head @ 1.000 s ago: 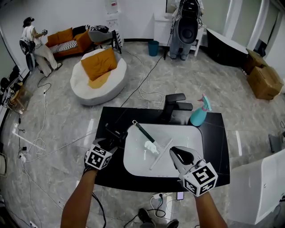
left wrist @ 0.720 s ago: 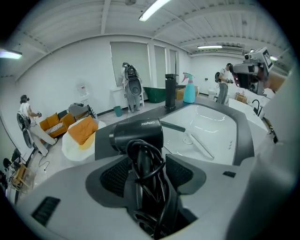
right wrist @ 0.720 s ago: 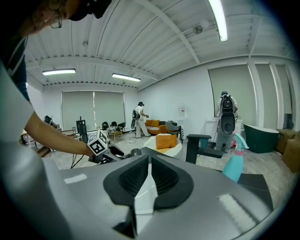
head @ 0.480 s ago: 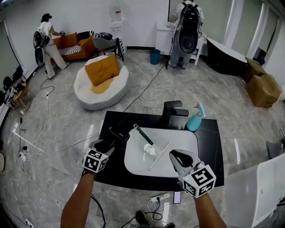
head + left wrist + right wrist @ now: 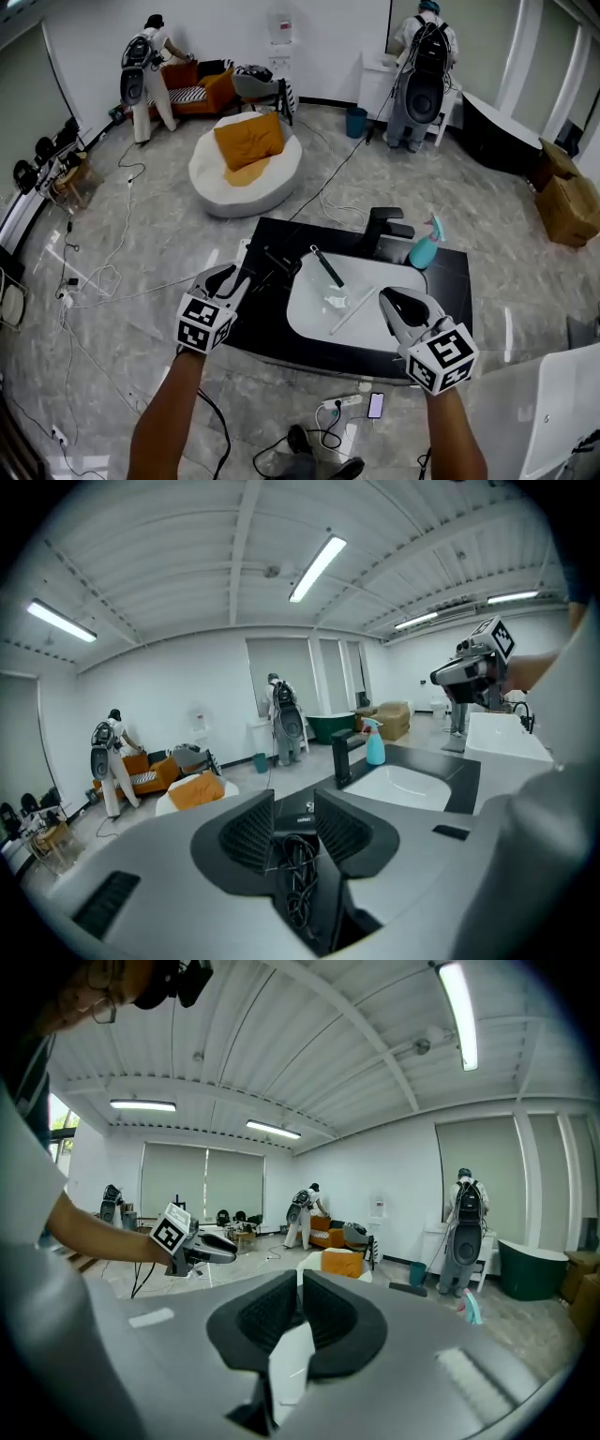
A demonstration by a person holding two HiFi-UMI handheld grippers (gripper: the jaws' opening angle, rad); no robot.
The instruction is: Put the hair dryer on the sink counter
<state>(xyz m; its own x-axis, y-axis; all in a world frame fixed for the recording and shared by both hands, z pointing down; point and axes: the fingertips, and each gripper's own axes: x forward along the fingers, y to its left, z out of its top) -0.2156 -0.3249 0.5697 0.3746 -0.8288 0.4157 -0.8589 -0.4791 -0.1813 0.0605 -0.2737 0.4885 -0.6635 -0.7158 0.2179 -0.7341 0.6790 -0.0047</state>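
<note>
The black hair dryer point(image 5: 274, 262) lies with its coiled cord on the left part of the black sink counter point(image 5: 452, 281). My left gripper point(image 5: 246, 272) hovers at the counter's left edge, just short of the dryer. Its jaws are closing. In the left gripper view the hair dryer point(image 5: 298, 822) shows in the gap of the left gripper point(image 5: 293, 803), and the pads do not press on it. My right gripper point(image 5: 390, 304) hangs over the right side of the white basin point(image 5: 314, 323). In its own view the right gripper point(image 5: 300, 1288) is shut and holds nothing.
In the basin lie a dark-handled brush point(image 5: 328, 268) and a white stick point(image 5: 352, 309). A black faucet point(image 5: 386, 230) and a blue spray bottle point(image 5: 427, 246) stand at the counter's back. A beanbag point(image 5: 246, 161), floor cables and a power strip point(image 5: 345, 401) surround it.
My left gripper has drawn back from over the counter to its left edge, and the dryer stays on the counter. The head view has shifted. The right gripper has hardly moved.
</note>
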